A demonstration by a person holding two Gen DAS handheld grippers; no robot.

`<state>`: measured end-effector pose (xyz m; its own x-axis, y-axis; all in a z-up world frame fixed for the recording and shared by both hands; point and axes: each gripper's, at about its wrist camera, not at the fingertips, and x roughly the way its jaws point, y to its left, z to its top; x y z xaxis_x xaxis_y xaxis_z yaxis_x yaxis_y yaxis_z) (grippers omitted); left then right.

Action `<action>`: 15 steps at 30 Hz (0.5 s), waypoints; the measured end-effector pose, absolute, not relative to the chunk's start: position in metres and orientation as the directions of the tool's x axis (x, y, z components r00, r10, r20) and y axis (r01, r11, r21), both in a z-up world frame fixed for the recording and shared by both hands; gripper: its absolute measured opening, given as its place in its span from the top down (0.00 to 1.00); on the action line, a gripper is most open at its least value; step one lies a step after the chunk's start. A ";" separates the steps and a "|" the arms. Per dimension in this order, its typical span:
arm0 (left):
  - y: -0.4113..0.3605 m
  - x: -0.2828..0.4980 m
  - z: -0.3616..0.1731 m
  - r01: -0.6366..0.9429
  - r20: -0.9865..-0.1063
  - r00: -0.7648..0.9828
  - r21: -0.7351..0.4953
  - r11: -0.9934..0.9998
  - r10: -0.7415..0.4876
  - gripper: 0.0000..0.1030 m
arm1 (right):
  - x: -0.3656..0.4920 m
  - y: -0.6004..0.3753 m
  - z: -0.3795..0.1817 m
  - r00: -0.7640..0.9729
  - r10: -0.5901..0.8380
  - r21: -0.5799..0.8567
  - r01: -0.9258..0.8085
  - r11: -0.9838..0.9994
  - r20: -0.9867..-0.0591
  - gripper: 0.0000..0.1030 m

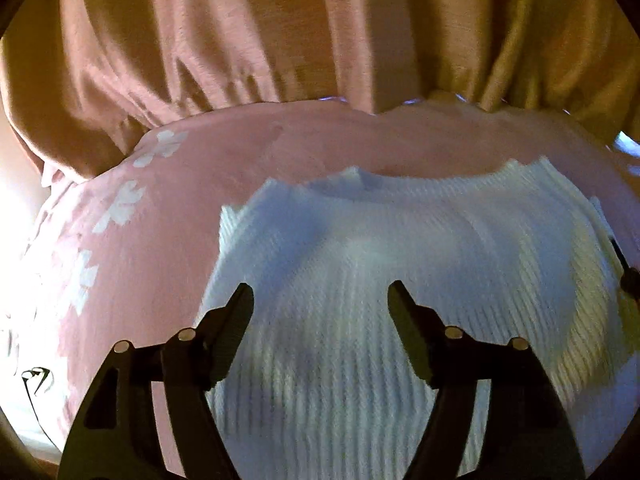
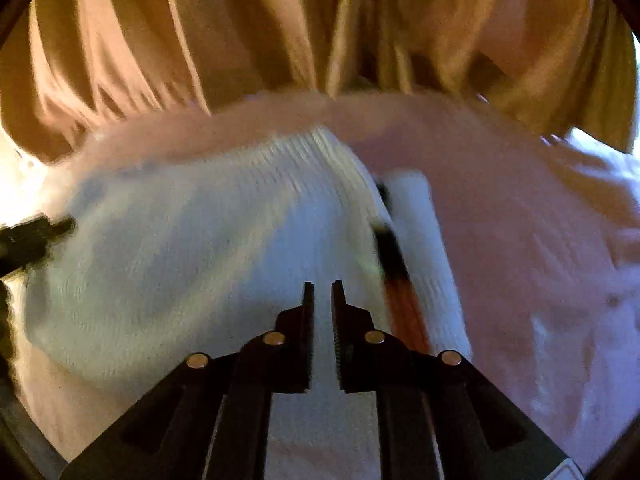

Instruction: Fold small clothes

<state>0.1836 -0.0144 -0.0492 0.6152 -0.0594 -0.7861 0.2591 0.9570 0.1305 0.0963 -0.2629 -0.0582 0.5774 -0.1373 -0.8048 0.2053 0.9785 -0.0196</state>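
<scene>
My left claw [image 1: 320, 300] pointed steeply downward, jaws spread wide with nothing between them. My right claw [image 2: 322, 292] angled down too, jaws nearly closed, seemingly gripping nothing, though blur hampered me.

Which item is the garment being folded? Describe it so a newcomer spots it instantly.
Start at the tan curtain hanging across the back; below it lies a pink sheet printed with white flowers. Spread on that sheet, under the left gripper, is the white ribbed knit garment. Its raised ribs and plain white colour separate it from the smooth pink cloth around it.
</scene>
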 end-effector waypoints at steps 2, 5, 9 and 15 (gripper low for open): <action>-0.019 0.168 -0.049 0.271 -0.792 0.607 0.123 0.955 -0.070 0.33 | 0.086 -0.268 -0.077 0.512 -0.230 -0.131 0.223 0.966 -0.828 0.93; -0.022 0.152 -0.051 0.274 -0.798 0.598 0.120 0.954 -0.071 0.33 | 0.068 -0.275 -0.064 0.542 -0.164 -0.031 0.247 0.969 -0.824 0.92; -0.021 0.138 -0.057 0.275 -0.813 0.576 0.103 0.956 -0.078 0.33 | 0.064 -0.271 -0.067 0.534 -0.173 -0.053 0.232 0.971 -0.827 0.85; -0.017 0.118 -0.068 0.263 -0.833 0.549 0.101 0.960 -0.063 0.33 | 0.054 -0.269 -0.070 0.525 -0.156 -0.020 0.254 0.967 -0.837 0.84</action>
<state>0.1180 -0.0170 -0.0682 0.5495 -0.0628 -0.8332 0.2627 0.9596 0.1010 0.0539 -0.2694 -0.0702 0.5250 -0.1556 -0.8368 0.2541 0.9670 -0.0203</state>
